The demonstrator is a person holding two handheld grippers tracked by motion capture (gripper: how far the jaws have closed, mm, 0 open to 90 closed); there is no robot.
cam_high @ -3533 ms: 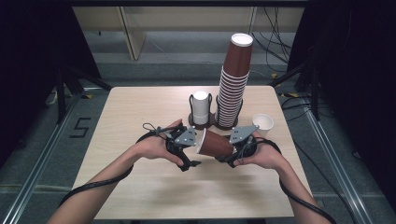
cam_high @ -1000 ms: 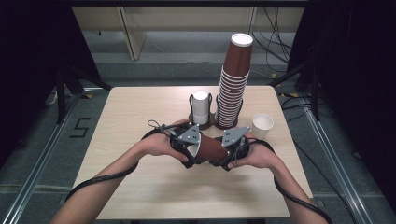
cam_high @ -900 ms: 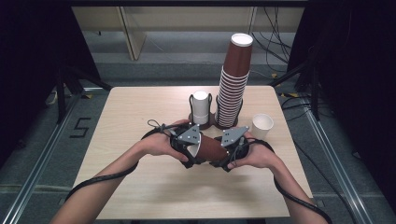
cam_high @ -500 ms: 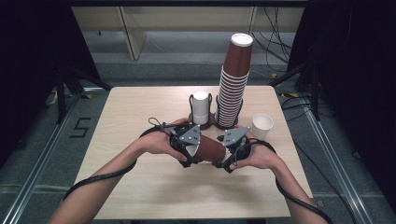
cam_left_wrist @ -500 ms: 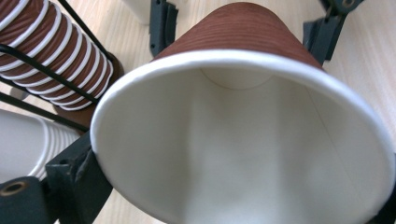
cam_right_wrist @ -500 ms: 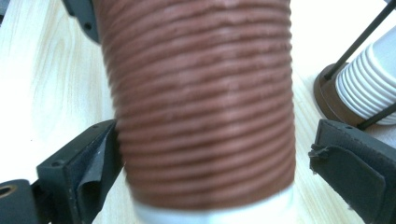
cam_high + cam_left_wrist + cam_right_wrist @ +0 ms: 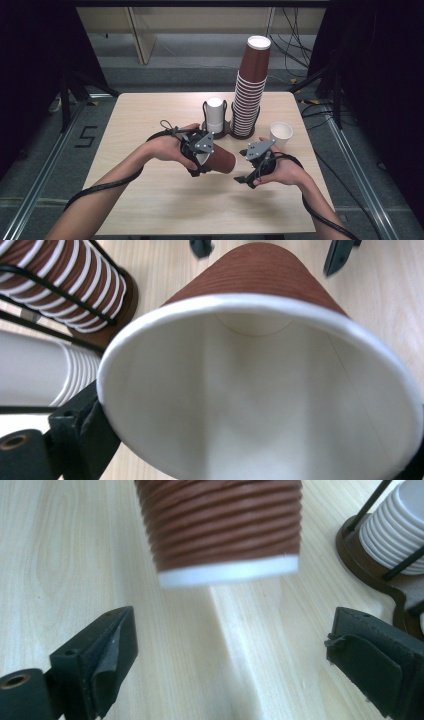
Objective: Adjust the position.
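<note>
A: Report the step in hand.

B: Separation of one cup from another. The left tool is clamped across the rim of the brown cup, which lies on its side above the bench with its base toward the right tool. In the left gripper view the white mouth of the cup sits between the two black jaws and faces the camera.

A: State of the right tool?

B: Jaws spread wide, nothing between the pads. In the right gripper view the base of the brown cup hangs just ahead of the jaws, apart from both. The jaws have just been closing slightly after a wider opening, with no thing in them.

A: Difference from the earlier frames?

B: A second ago both tools met at the cup, one at each end. Now the right tool has drawn back from it and a gap shows between the two. The white cup stands upright at the right of the bench, as before.

A: Requirement for the next move?

B: Judged from the layout, the held cup is due to be set down. The left wrist must turn the cup upright and lower it onto bare bench, clear of the brown stack and the white stack in their rack, before the jaws release.
</note>
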